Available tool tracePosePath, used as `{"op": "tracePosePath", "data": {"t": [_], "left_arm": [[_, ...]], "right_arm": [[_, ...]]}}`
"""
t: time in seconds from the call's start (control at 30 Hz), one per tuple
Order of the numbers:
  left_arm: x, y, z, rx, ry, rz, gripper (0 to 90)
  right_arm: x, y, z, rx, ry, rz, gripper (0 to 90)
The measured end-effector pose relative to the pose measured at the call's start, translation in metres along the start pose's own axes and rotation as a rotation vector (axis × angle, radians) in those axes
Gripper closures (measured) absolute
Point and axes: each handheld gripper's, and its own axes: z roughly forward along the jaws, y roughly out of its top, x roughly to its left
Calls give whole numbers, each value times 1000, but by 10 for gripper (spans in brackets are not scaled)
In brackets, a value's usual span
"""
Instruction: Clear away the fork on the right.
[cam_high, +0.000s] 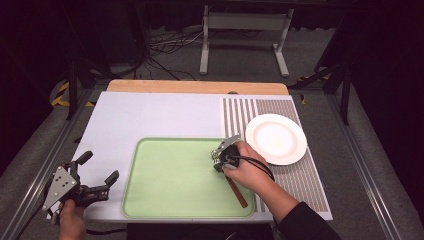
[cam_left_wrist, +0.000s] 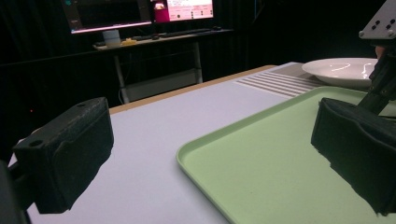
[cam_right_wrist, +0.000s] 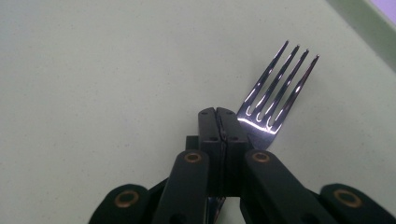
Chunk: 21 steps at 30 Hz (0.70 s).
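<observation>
- While the right tool (cam_right_wrist: 218, 114) has its jaws pressed fully together on the neck of the fork (cam_right_wrist: 275, 88), the biggest risk I see is the fork pivoting. The tines stick out past the tool's tips and off to one side, and the brown handle (cam_high: 237, 192) trails back under the hand. With such a thin pinch point, a quick swing could let the fork rotate or slide out.
- If it slipped now, it would drop onto the green tray (cam_high: 170, 175) directly beneath the tool. That is harmless, but I would need to pick it up again.
- If I carry it toward the white plate (cam_high: 276, 138), which sits just beyond the right tool on its far side, a low pass could catch the tines on the tray's raised rim or knock the plate's edge.
- The left tool (cam_high: 100, 166) hangs with its jaws wide and nothing between them, off the tray's near left corner and well apart from the right tool. I judge there is little chance of a collision unless I move it inward.
- Count, largest first: one worktop (cam_high: 150, 115), one tray, one striped mat (cam_high: 300, 185) under the plate, one plate, two tools, one fork.
</observation>
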Motion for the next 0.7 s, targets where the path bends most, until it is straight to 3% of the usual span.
{"op": "tracePosePath", "data": {"t": [0.7], "left_arm": [[-1, 0, 0, -1, -3, 2, 0]], "right_arm": [[-17, -9, -7, 12, -66, 52, 900]]}}
